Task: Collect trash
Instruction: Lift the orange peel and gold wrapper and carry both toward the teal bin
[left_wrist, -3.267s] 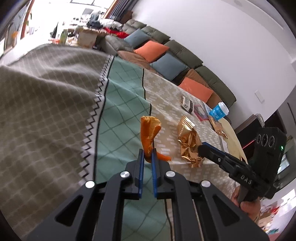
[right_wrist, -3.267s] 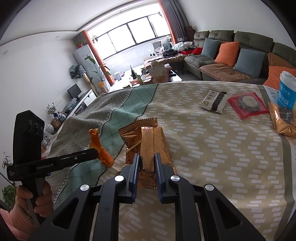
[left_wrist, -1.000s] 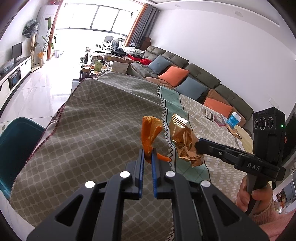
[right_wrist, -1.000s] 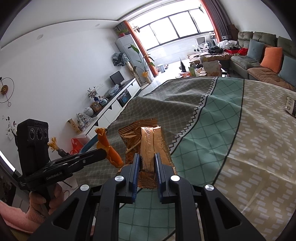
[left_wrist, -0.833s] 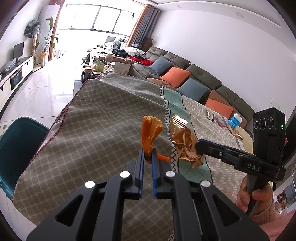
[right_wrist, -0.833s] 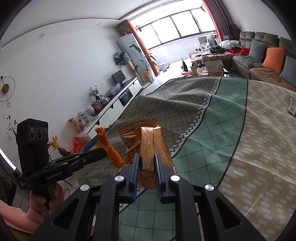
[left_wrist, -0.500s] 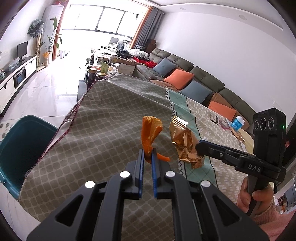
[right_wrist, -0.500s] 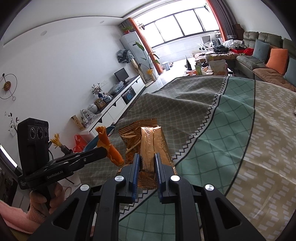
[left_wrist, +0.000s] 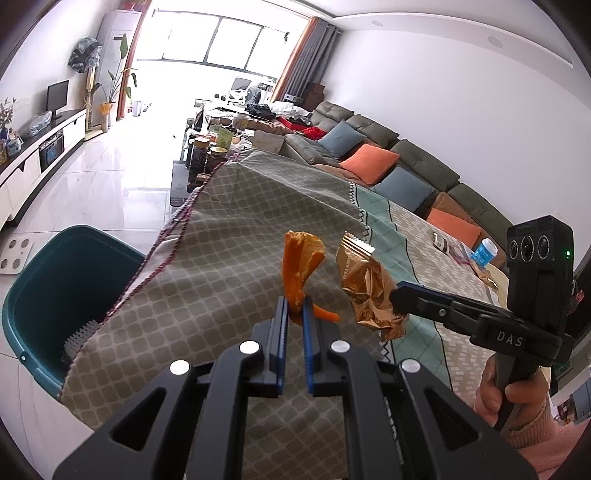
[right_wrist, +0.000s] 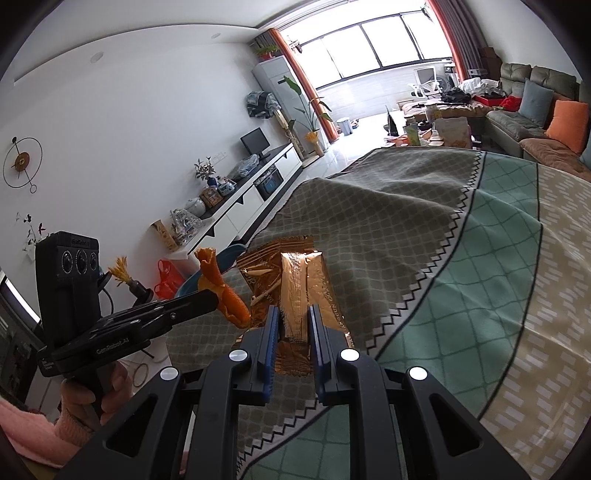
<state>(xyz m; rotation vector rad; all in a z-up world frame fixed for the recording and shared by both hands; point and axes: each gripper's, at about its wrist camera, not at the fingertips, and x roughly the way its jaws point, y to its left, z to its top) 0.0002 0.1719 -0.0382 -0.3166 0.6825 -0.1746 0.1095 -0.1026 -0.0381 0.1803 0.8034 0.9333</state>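
1. Since the earliest frames both grippers have swung away from the sofa end of the table toward its near end; the teal bin (left_wrist: 44, 295), absent from the left view then, now shows on the floor beside the table's corner.
2. The grips are unchanged. The left gripper (left_wrist: 293, 319) stays clamped on one orange peel (left_wrist: 301, 266), which stands up from its jaws above the tablecloth (left_wrist: 221, 236).
3. The right gripper (right_wrist: 291, 334) stays clamped on one gold snack wrapper (right_wrist: 301, 284), held in the air just beside the peel, the two apart.
4. Counted: two grippers, two pieces of trash in hand, one bin.
5. Far down the table, in the left view, lie one blue-and-white cup (left_wrist: 484, 254) and a few more wrappers, too small to count surely.
6. On the sofa (left_wrist: 424, 162) sit two orange cushions and two blue ones.
7. A hand (left_wrist: 509, 397) grips the right handle.
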